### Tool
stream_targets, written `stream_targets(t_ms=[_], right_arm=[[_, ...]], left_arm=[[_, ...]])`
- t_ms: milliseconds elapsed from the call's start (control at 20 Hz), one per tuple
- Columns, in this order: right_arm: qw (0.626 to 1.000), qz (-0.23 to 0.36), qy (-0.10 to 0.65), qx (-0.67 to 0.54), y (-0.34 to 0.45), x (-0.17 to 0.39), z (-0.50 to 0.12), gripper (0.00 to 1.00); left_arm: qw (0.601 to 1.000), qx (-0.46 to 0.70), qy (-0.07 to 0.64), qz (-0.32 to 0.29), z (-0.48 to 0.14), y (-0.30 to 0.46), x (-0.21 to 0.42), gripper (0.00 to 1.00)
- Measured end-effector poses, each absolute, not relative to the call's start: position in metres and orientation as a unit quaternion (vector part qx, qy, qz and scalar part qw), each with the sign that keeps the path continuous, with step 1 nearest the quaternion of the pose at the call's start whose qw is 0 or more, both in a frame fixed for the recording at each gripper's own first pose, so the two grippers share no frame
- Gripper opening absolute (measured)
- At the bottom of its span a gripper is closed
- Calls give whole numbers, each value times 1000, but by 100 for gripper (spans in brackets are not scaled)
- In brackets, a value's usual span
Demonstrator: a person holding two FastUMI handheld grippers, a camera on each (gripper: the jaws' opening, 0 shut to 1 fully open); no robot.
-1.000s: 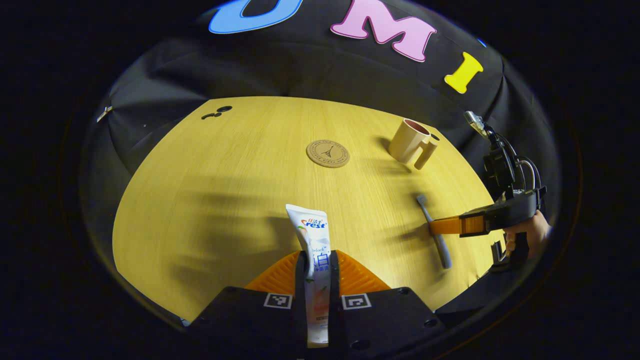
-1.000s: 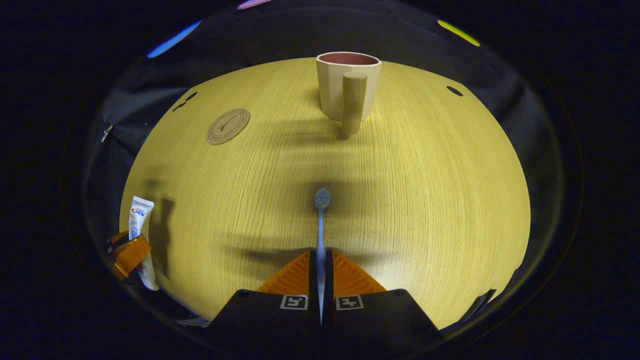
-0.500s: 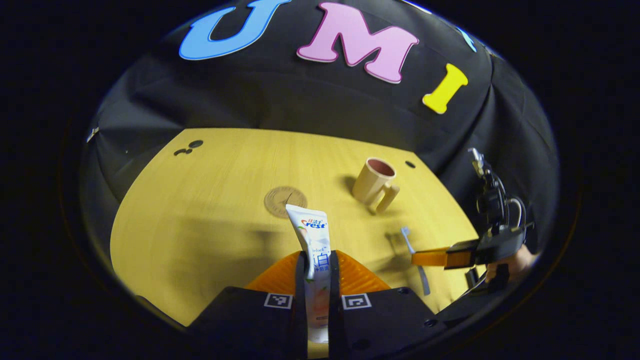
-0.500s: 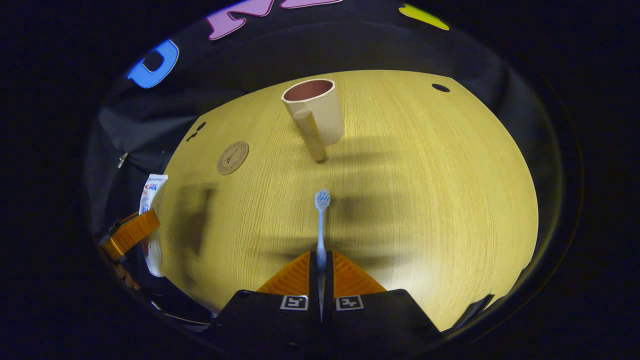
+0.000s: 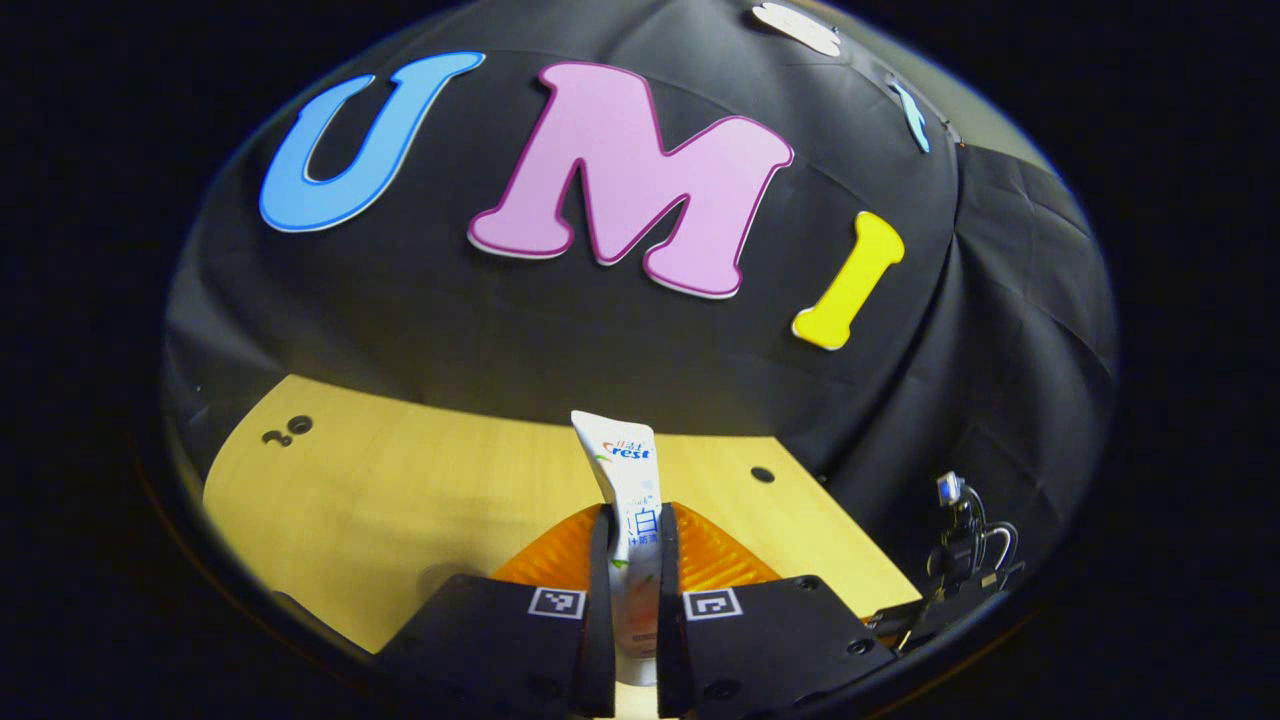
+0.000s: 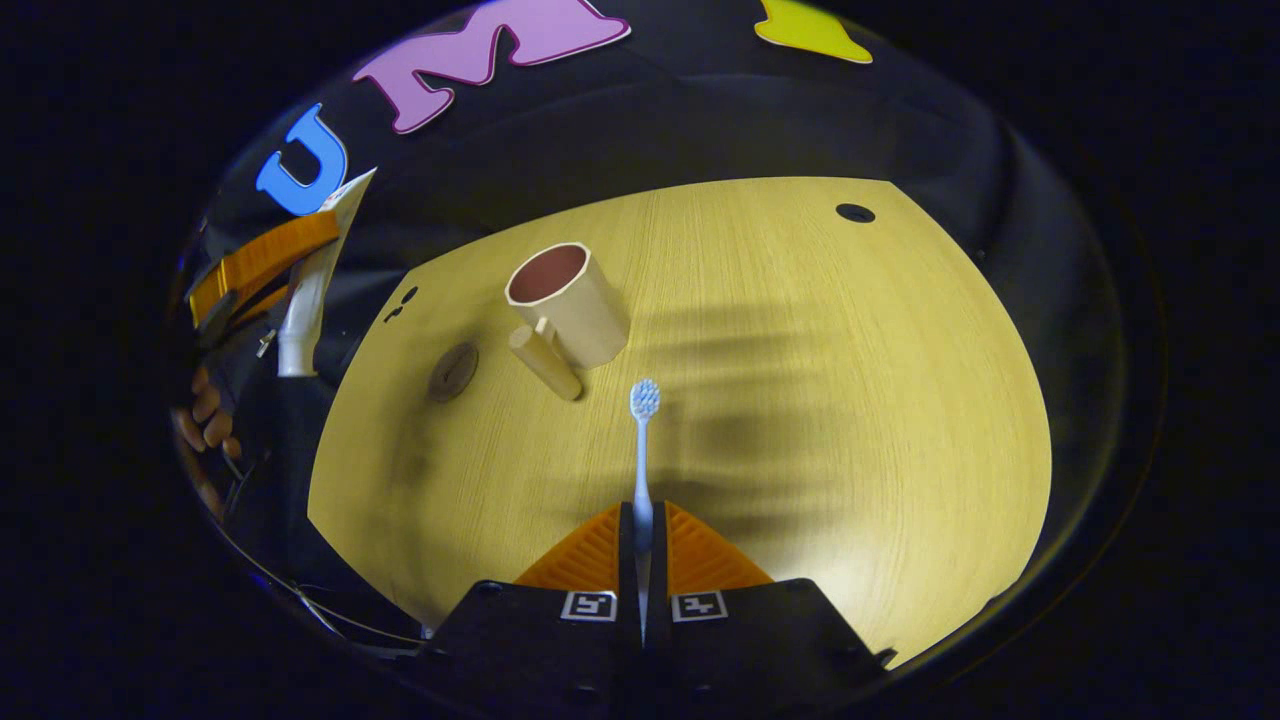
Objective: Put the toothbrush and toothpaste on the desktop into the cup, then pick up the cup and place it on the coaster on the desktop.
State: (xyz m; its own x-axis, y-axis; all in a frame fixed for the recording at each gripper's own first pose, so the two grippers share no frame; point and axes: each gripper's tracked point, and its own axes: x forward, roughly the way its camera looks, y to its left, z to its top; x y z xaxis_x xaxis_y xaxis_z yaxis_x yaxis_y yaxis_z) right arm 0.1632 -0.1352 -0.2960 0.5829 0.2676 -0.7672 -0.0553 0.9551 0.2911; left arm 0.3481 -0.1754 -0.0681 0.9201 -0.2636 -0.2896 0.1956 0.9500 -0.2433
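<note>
In the left gripper view my left gripper (image 5: 632, 512) is shut on the white toothpaste tube (image 5: 627, 470), which sticks up between the orange fingers high above the wooden desktop (image 5: 400, 470). My right gripper (image 6: 641, 512) is shut on the blue toothbrush (image 6: 642, 440), bristle head pointing forward. Ahead and to its left stands the beige cup (image 6: 565, 305), mouth open, handle toward me. The round brown coaster (image 6: 453, 371) lies left of the cup. The left gripper (image 6: 262, 262) with the toothpaste tube (image 6: 310, 285) hangs high at the far left of the right gripper view.
The desktop (image 6: 800, 400) has small cable holes at the back right (image 6: 854, 213) and back left (image 6: 400, 300). A hand (image 6: 205, 415) shows below the left gripper. Part of the right gripper's body and cables (image 5: 955, 570) shows at the lower right of the left gripper view.
Both grippers have risen with their loads. The left one tilted up, so cup and coaster dropped from its view. In the right gripper view the cup shifted left and lower.
</note>
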Motion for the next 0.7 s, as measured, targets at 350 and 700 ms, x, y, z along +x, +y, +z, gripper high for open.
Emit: stream_targets(t_ms=[350, 700], right_arm=[[883, 93, 444, 123, -184, 178, -300, 5], [879, 93, 447, 136, -193, 181, -310, 5]], left_arm=[[977, -102, 117, -149, -87, -230, 434, 22], [979, -103, 91, -149, -136, -222, 470, 21]])
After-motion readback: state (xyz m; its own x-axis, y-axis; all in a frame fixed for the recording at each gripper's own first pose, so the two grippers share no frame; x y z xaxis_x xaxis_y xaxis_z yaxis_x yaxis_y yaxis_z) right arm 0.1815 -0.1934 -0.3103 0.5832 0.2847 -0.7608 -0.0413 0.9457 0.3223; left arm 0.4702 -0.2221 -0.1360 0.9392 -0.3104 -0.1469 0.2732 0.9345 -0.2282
